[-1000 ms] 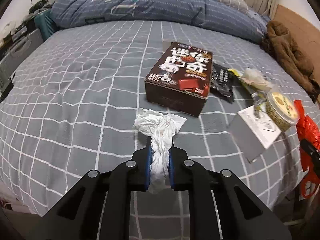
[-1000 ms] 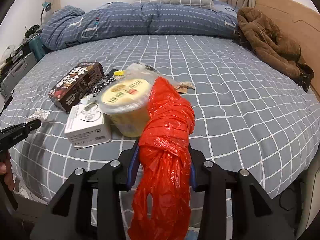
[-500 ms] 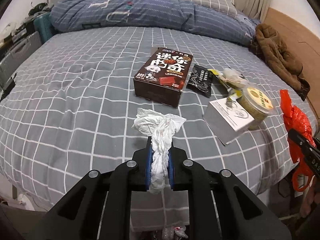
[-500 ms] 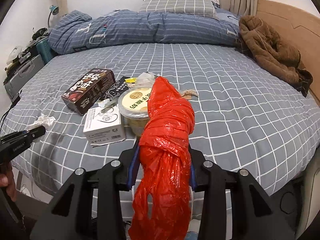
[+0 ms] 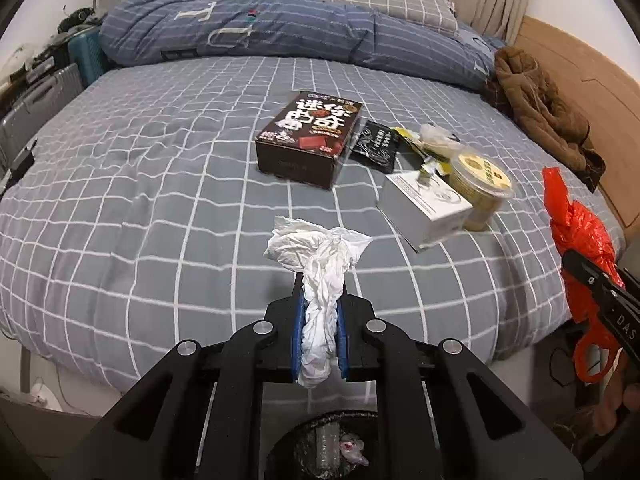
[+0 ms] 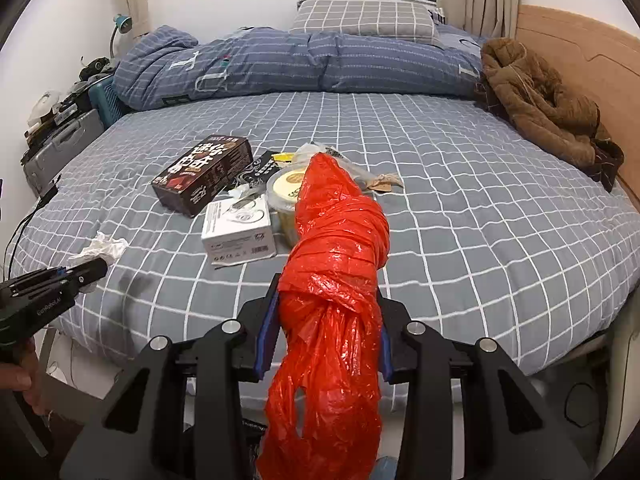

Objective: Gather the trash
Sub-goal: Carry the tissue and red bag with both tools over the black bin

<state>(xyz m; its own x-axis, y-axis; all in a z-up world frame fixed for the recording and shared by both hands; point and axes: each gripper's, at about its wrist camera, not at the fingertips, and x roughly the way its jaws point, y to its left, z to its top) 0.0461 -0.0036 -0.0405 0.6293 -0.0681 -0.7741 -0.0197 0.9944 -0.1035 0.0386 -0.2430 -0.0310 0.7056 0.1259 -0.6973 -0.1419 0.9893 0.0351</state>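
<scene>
White crumpled tissue (image 5: pixel 318 264) is pinched tight between the pads of the left gripper (image 5: pixel 319 320), held off the bed (image 5: pixel 160 184) edge above a dark bin (image 5: pixel 332 446) glimpsed at six o'clock. Red plastic bag (image 6: pixel 336 264) is clamped in the right gripper (image 6: pixel 326 336), at three o'clock of the left. For a clean drop, each load should be centred over the bin mouth (only partly visible) before release. Brown box (image 5: pixel 310 136), white carton (image 5: pixel 424 204) and lidded tub (image 5: pixel 482 184) lie at one o'clock.
</scene>
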